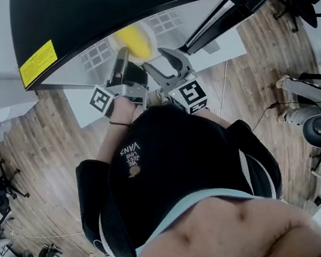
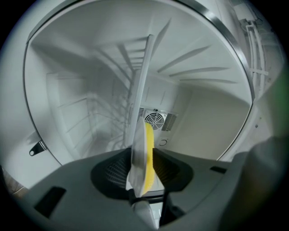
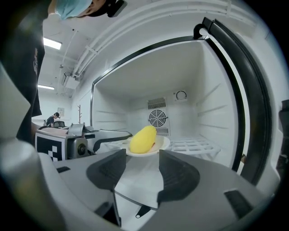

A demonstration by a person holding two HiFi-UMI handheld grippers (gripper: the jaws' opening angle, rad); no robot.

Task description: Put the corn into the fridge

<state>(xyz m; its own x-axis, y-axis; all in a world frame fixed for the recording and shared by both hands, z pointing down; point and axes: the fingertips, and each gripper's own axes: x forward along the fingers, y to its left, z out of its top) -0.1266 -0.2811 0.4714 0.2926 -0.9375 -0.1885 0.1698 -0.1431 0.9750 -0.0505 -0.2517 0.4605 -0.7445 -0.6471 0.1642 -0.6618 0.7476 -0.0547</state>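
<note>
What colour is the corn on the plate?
Yellow; the corn shows best in the right gripper view, on a white plate.

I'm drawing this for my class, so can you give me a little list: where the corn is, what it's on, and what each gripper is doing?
corn: yellow, lying on a white plate
plate: inside the open fridge, level with the wire shelf
left gripper: jaws apart, the plate's rim between them, not squeezing it
right gripper: jaws apart, nothing between them, in front of the fridge
fan: round, on the back wall behind the corn
</note>
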